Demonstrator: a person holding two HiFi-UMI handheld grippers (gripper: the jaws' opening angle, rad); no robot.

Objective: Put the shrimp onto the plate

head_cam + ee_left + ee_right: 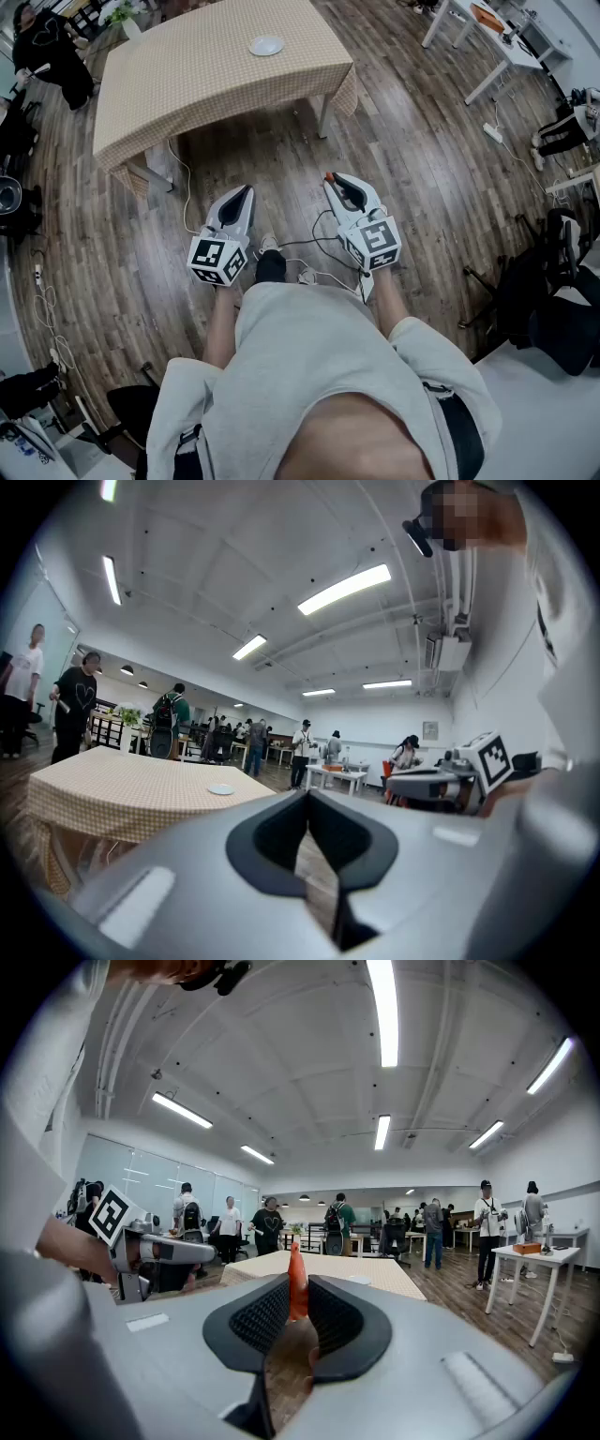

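An orange shrimp (297,1283) sticks up between the tips of my right gripper (298,1305), whose pads are shut on it. From the head view the shrimp (329,176) shows as an orange tip at the front of the right gripper (333,182). My left gripper (247,192) is held beside it, jaws shut and nothing in them (307,799). A small white plate (267,45) lies on the checked-cloth table (187,84), well ahead of both grippers. The plate (221,788) is also small in the left gripper view.
Wooden floor lies between me and the table, with cables (319,248) trailing by my feet. White desks (487,37) stand at the far right and dark chairs (553,300) at the right. Several people stand beyond the table (337,1265).
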